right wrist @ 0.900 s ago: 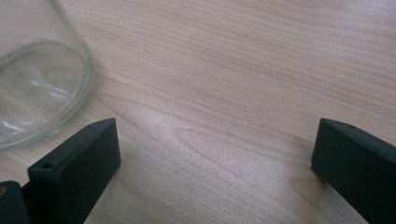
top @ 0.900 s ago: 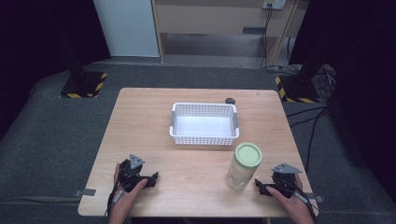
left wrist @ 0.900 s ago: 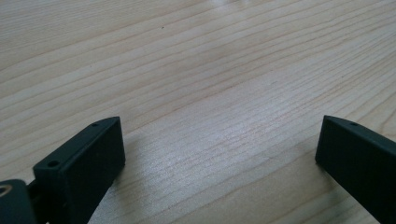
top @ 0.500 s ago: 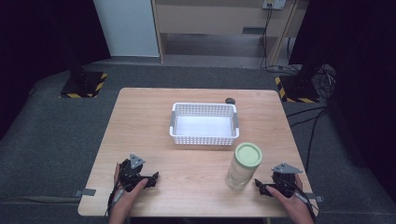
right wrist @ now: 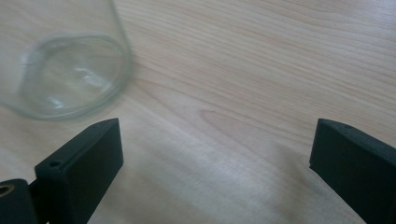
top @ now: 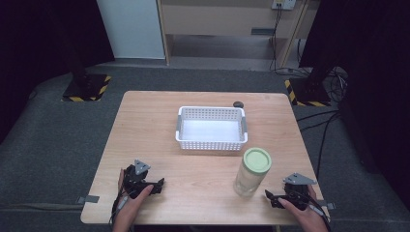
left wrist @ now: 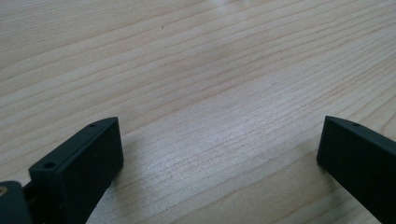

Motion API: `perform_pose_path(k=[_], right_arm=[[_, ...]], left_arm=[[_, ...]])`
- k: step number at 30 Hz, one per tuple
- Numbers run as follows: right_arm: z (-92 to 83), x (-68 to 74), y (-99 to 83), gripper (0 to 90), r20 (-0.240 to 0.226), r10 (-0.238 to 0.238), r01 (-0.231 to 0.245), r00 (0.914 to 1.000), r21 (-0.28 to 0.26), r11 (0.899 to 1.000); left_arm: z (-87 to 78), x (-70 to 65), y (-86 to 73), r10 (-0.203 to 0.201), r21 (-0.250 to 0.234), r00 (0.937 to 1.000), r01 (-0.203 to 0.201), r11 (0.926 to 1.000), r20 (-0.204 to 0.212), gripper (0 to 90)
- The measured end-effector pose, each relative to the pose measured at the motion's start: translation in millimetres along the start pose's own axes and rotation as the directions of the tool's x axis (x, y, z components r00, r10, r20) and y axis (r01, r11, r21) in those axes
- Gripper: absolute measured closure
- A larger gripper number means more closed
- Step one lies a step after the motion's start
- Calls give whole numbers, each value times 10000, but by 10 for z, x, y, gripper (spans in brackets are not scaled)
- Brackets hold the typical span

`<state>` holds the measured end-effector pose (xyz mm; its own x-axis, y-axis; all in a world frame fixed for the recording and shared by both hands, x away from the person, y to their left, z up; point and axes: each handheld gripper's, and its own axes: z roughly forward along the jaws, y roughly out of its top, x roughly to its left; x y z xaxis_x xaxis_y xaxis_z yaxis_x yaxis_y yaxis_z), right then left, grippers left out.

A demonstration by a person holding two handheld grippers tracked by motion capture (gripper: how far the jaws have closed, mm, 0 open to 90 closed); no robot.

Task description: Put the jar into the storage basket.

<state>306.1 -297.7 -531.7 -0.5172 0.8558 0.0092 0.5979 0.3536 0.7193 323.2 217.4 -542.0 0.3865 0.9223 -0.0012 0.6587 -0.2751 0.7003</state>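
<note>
Both tongs rested low on the wooden desk (top: 203,166), one in each of the person's hands, near the desk's front edge. Taking the glass jar (top: 251,172) as the landmark: the right tongs (top: 274,199) lay just to the jar's right and slightly nearer the front edge, tips aimed leftward at the jar's base but apart from it. The right hand (top: 302,212) wrapped the body from behind, with the forearm entering from the bottom edge of the high view. In the right gripper view the two black jaws stood wide apart with bare wood between them, and the jar's clear rounded base (right wrist: 70,70) sat ahead and toward the left jaw, untouched.

Well to the jar's left, across a bare stretch of desk, the left tongs (top: 157,186) pointed rightward toward the jar. The left hand (top: 130,200) cupped them from below and behind, and the grey three-cornered plate on top faced upward. In the left gripper view the jaws were likewise spread wide, holding nothing, with wood grain between them.

The jar stood upright with its pale green lid (top: 256,160) on. Behind the jar and slightly to its left sat a white slatted basket (top: 211,143), and a small dark object (top: 238,104) lay beyond the basket near the desk's far edge.
</note>
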Motion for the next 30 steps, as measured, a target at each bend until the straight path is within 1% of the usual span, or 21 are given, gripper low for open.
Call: perform_pose_path(k=[2,4,6,8,9,11,13,14,24,26,30], right_arm=[[-34,36,-7,26,-152,45,-46,9999,-77,10000],[-55,78,-18,26,-329,-8,5,9995,-105,9999],[-71,140,-26,27,-612,-133,127,9980,-117,9999],[-85,193,-18,27,-768,-176,163,9969,-173,9997],[-85,193,-18,27,-768,-176,163,9969,-173,9997],[-103,261,3,27,-971,-351,326,9947,-273,9991],[-108,285,11,27,-1061,-349,319,9937,-298,9990],[-116,325,32,26,-1208,-417,375,9918,-372,9986],[-153,489,194,25,-1470,-892,815,9851,-570,9950],[-157,510,223,23,-1504,-1020,937,9834,-608,9937],[-183,533,295,23,-1482,-1112,1016,9827,-708,9923]], left_arm=[[0,0,0,0,0,10000,0,10000,0,0],[0,0,0,1,0,10000,-1,10000,2,0],[0,0,0,3,2,10000,-3,10000,1,0],[0,0,0,1,1,10000,-1,10000,1,0],[0,0,0,0,0,10000,0,10000,1,0],[0,0,0,3,2,10000,-3,10000,1,0],[0,0,0,-1,0,10000,1,10000,1,0],[0,0,0,1,1,10000,-1,10000,1,0],[0,0,0,1,0,10000,-1,10000,1,0],[0,0,0,0,0,10000,0,10000,1,0],[0,0,0,1,-1,10000,-1,10000,1,0]])
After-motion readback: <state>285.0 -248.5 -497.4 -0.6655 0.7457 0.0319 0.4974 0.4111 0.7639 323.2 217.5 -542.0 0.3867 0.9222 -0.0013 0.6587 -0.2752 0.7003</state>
